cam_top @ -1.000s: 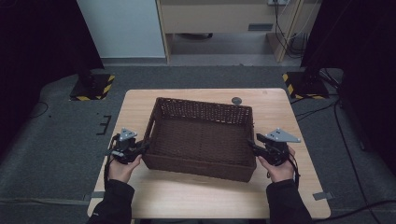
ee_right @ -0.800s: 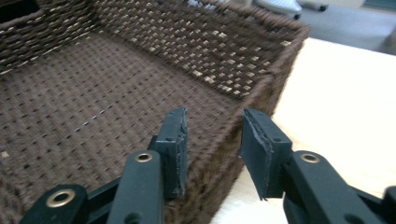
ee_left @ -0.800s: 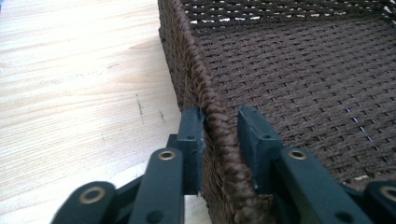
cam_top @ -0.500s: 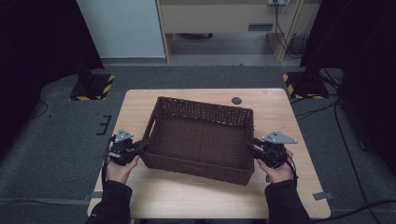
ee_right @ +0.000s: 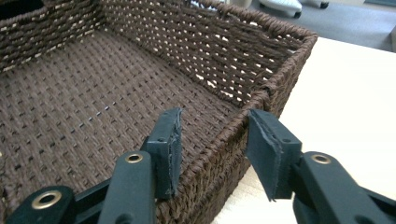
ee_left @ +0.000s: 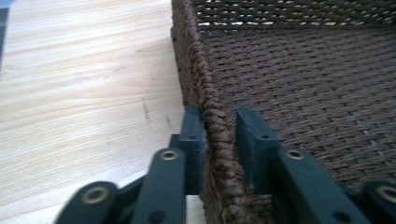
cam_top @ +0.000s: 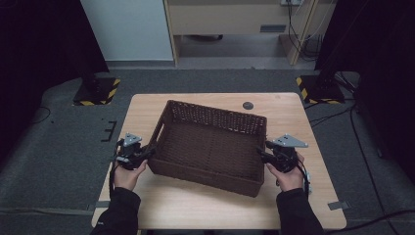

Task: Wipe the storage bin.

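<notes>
Wicker basket rim sits between both hands' level jaws, left clamped.

Empty dark-brown woven basket, askew on the table's middle

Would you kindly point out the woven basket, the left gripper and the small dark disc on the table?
woven basket (cam_top: 210, 147), high view, on its woven floor.
left gripper (ee_left: 219, 135), left gripper view, between its fingertips, astride the basket's rim.
small dark disc (cam_top: 248, 105), high view, on its middle.
</notes>
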Demonstrator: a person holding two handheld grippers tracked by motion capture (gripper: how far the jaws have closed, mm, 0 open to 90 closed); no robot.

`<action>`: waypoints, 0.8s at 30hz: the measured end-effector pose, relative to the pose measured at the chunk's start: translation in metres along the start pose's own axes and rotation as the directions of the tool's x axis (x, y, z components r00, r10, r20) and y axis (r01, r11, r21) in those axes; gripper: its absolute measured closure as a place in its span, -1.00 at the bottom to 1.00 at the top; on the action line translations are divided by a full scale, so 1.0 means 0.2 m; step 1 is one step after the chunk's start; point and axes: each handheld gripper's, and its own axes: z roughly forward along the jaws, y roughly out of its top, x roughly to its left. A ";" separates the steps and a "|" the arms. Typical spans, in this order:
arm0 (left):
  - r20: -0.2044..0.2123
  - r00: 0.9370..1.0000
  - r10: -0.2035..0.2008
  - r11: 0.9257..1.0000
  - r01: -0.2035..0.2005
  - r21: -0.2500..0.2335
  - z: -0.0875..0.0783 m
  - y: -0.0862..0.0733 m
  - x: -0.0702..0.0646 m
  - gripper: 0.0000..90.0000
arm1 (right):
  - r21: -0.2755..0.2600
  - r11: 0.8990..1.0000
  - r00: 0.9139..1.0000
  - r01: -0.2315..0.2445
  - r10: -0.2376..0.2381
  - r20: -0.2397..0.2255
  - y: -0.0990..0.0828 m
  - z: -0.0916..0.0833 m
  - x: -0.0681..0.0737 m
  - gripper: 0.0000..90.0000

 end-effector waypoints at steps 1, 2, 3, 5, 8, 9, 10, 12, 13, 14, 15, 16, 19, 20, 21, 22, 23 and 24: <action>0.014 1.000 -0.001 1.000 0.002 -0.006 -0.02 0.00 0.00 0.47 | 0.004 1.000 1.000 -0.006 0.006 -0.005 0.00 0.00 0.00 0.30; 0.016 1.000 0.000 1.000 0.000 -0.006 -0.03 0.00 0.01 0.46 | 0.009 1.000 1.000 -0.017 0.017 -0.010 0.00 -0.01 0.00 0.31; 0.016 1.000 0.003 1.000 -0.003 -0.005 -0.04 0.00 0.01 0.45 | 0.013 1.000 1.000 -0.018 0.018 -0.011 0.00 -0.01 0.00 0.32; 0.013 1.000 0.002 1.000 -0.002 -0.008 -0.05 0.00 0.01 0.47 | 0.018 1.000 1.000 -0.009 0.009 -0.006 0.00 -0.02 0.01 0.33; 0.007 1.000 -0.005 1.000 0.005 -0.016 -0.06 0.00 0.01 0.66 | 0.025 1.000 1.000 -0.008 0.008 -0.006 -0.01 -0.05 0.03 0.34; 0.001 1.000 -0.006 1.000 0.006 -0.009 -0.06 0.00 0.01 0.69 | 0.025 1.000 1.000 -0.009 0.010 -0.006 -0.01 -0.06 0.03 0.34; -0.006 1.000 -0.008 1.000 0.008 -0.008 -0.05 0.00 0.01 0.71 | 0.029 1.000 1.000 -0.009 0.009 -0.009 -0.01 -0.07 0.04 0.33; -0.013 1.000 -0.007 1.000 0.007 -0.002 -0.04 0.01 0.01 0.73 | 0.040 0.999 1.000 -0.005 0.006 -0.016 0.00 -0.07 0.04 0.33; -0.016 1.000 -0.010 1.000 0.010 -0.004 -0.04 0.02 0.01 0.74 | 0.033 0.999 1.000 -0.010 0.011 -0.016 0.01 -0.08 0.03 0.35; -0.017 1.000 -0.013 1.000 0.013 -0.007 -0.04 0.02 0.01 0.75 | 0.012 1.000 1.000 -0.006 0.006 -0.008 0.01 -0.08 0.03 0.29; -0.016 1.000 -0.017 1.000 0.017 -0.010 -0.03 0.02 0.02 0.75 | -0.002 1.000 1.000 -0.006 0.006 0.001 0.01 -0.08 0.03 0.24; -0.016 1.000 -0.013 1.000 0.013 -0.010 -0.03 0.02 0.02 0.75 | -0.016 1.000 1.000 -0.001 0.002 0.006 0.02 -0.07 0.02 0.20; -0.025 1.000 -0.012 1.000 0.012 -0.019 -0.02 0.02 0.02 0.75 | -0.023 1.000 1.000 0.001 0.000 0.014 0.02 -0.03 0.00 0.20; -0.025 1.000 -0.013 1.000 0.013 -0.019 -0.02 0.02 0.02 0.75 | -0.014 1.000 1.000 0.005 -0.004 0.021 0.01 -0.02 0.00 0.25; -0.020 1.000 -0.010 1.000 0.010 -0.017 -0.03 0.02 0.02 0.72 | -0.009 1.000 1.000 0.006 -0.006 0.025 0.01 -0.01 0.00 0.25; -0.014 1.000 -0.010 1.000 0.009 -0.021 -0.04 0.02 0.02 0.67 | -0.011 1.000 1.000 0.000 0.001 0.022 0.00 0.00 0.00 0.26; -0.004 1.000 -0.010 1.000 0.010 -0.023 -0.04 0.02 0.03 0.60 | -0.010 1.000 1.000 -0.004 0.004 0.019 0.00 -0.01 0.00 0.27; -0.001 1.000 -0.017 0.999 0.017 -0.033 -0.05 0.01 0.03 0.56 | -0.007 1.000 1.000 -0.005 0.006 0.017 0.00 -0.01 0.00 0.28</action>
